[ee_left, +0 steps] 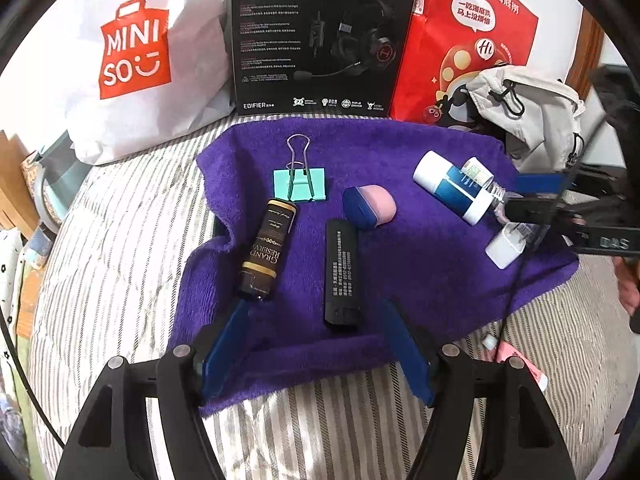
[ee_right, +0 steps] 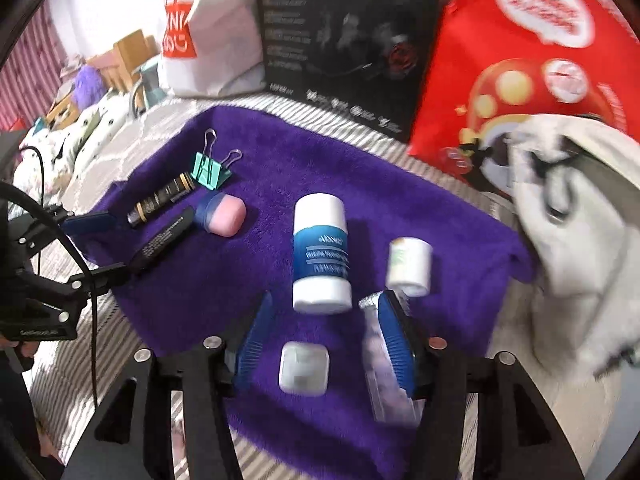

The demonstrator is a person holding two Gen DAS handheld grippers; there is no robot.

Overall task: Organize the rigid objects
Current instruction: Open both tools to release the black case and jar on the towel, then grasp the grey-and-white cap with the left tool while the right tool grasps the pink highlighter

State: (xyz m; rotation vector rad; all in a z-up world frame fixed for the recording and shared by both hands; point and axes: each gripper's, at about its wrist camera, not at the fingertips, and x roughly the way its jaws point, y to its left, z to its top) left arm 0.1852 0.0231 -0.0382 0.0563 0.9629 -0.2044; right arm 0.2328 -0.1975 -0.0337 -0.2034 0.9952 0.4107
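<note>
A purple towel [ee_left: 420, 264] on the striped bed carries everything. At its right lie the blue-and-white bottle [ee_right: 320, 254], a small white jar [ee_right: 410, 266], a clear tube [ee_right: 384, 360] and a white cap [ee_right: 304, 368]. The right tongs [ee_right: 330, 344] gape wide around the cap, one finger touching the tube; closing could knock it off. The left tongs [ee_left: 316, 340] stand wide, empty, near the black stick [ee_left: 341, 276].

Right gripper [ee_right: 326, 330] jaws apart over purple towel [ee_right: 224, 280]; white square cap [ee_right: 304, 368] between them.
</note>
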